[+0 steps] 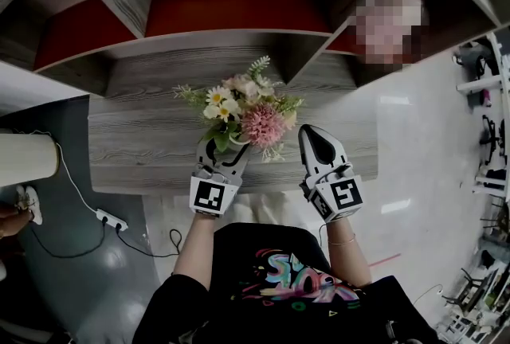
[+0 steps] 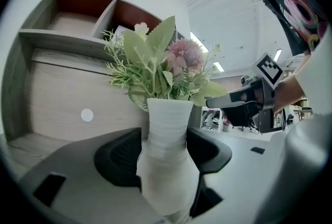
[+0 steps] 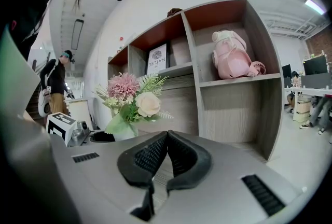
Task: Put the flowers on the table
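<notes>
One white vase [image 2: 167, 132] of flowers [image 1: 243, 115] stands on the table [image 1: 143, 143], between the released jaws of the left gripper [image 1: 225, 150] | right gripper [image 3: 167, 137] clenched, empty | likely light, top-heavy, rigid, breakable: best gripped at the vase's narrow waist.

Head view looks steeply down, both gripper views level toward the shelf [image 1: 199, 40] (all share the flowers [image 1: 243, 107]).

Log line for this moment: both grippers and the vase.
left gripper: jaws apart around white ribbed vase | flowers: in vase, upright | place: at wooden table's near edge | right gripper: shut, empty
</notes>
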The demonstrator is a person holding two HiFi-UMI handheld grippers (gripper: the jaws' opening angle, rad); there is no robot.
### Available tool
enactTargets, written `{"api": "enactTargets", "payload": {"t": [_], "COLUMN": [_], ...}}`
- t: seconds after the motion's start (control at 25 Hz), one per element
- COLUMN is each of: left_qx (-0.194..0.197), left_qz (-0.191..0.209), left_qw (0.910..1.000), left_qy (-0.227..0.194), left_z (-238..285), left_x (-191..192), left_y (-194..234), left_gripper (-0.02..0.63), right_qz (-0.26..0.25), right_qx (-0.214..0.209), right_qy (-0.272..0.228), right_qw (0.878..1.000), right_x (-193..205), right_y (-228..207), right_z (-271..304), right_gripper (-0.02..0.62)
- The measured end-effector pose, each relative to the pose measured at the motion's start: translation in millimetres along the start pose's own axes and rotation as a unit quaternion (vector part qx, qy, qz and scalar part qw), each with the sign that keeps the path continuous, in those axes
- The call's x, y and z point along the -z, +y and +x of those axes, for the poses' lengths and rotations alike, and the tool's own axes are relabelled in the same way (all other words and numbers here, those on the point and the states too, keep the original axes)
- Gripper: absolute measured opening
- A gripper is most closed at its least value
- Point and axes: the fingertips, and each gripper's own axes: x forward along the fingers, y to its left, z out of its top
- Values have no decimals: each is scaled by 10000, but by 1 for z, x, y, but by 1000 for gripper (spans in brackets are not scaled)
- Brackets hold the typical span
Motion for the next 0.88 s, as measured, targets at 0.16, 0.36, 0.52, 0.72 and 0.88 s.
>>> {"api": "enactTargets", "payload": {"t": [0.16, 0.36, 0.52, 0.72, 0.88], "left_qx": [-57, -69, -124, -94, -117], "left_qz": [-134, -89, -158, 29, -75], "left_qw": [9998, 9999, 9998, 9986, 9991], "left_qy": [-103, -70, -5, 513, 389], "left_z": [-1, -6, -15, -30, -42], "left_x": [-7, -9, -11, -11, -21], "left_y": [0, -3, -6, -9, -15], "left_gripper": [265, 266, 265, 265, 265], "right_qz": [-8, -29, -81, -102, -171], "right_qx": [32, 82, 64, 22, -32], "right_qy": [22, 205, -71, -134, -256], "right_qw": [10000, 9998, 9999, 9999, 9995], "right_x": [-2, -2, -14, -26, -37], "right_y": [-2, -3, -3, -3, -1], "right_z": [-3, -9, -14, -19, -27], "right_gripper": [17, 17, 16, 17, 15]}}
